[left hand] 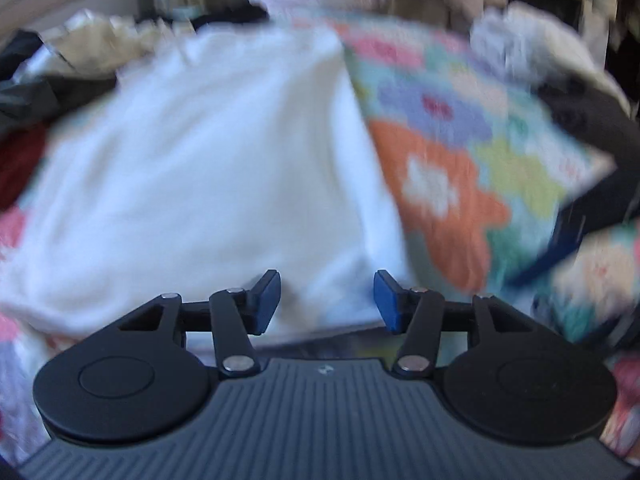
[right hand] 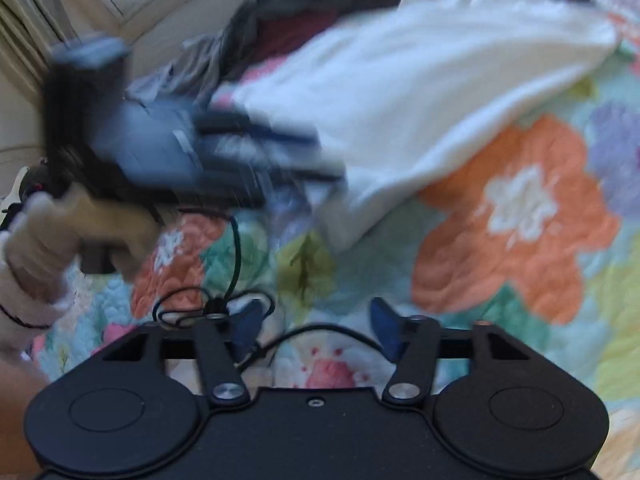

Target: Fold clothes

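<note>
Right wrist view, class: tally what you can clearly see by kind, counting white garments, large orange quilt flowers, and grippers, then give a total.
White garment: 1
Large orange flowers on the quilt: 2
Grippers: 2, the right gripper at the bottom edge and the blurred left gripper at the garment's edge
Total: 5

Soft matt white cloth garment [left hand: 192, 168] on a stitched, quilted floral bedspread [right hand: 520, 216]
</note>
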